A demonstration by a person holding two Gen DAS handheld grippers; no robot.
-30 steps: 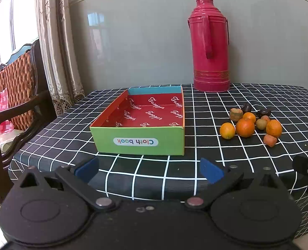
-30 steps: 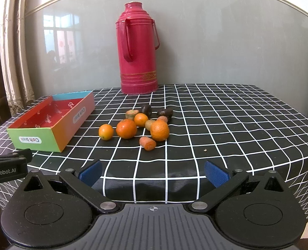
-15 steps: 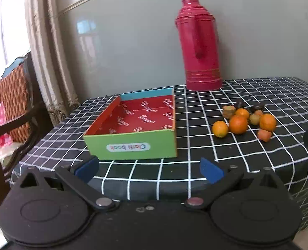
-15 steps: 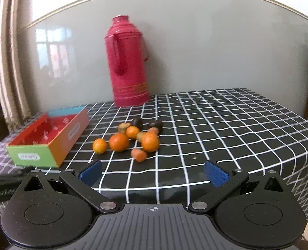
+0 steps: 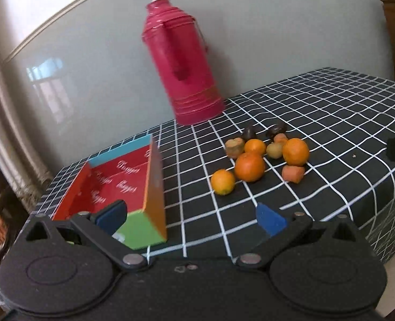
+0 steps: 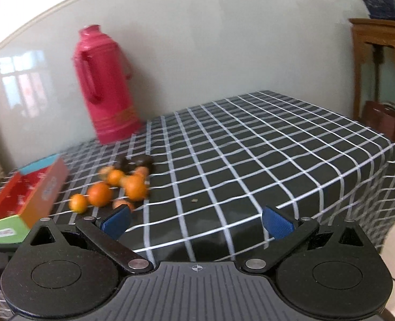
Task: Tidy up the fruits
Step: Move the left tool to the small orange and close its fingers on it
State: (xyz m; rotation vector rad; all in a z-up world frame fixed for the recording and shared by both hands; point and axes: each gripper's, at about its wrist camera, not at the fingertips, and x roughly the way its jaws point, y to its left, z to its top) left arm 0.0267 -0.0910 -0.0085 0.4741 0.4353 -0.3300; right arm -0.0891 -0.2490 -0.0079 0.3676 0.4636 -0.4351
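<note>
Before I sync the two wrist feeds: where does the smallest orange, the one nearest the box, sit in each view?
Left wrist: smallest orange, centre, right of the box.
Right wrist: lower left, again just right of the box.
Shared landmark: red thermos standing behind the fruit.

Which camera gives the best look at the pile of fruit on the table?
The left wrist view: the fruit pile sits near centre, close and fairly sharp, each piece distinct. The right wrist view shows it smaller, off to the left and motion-blurred.
</note>
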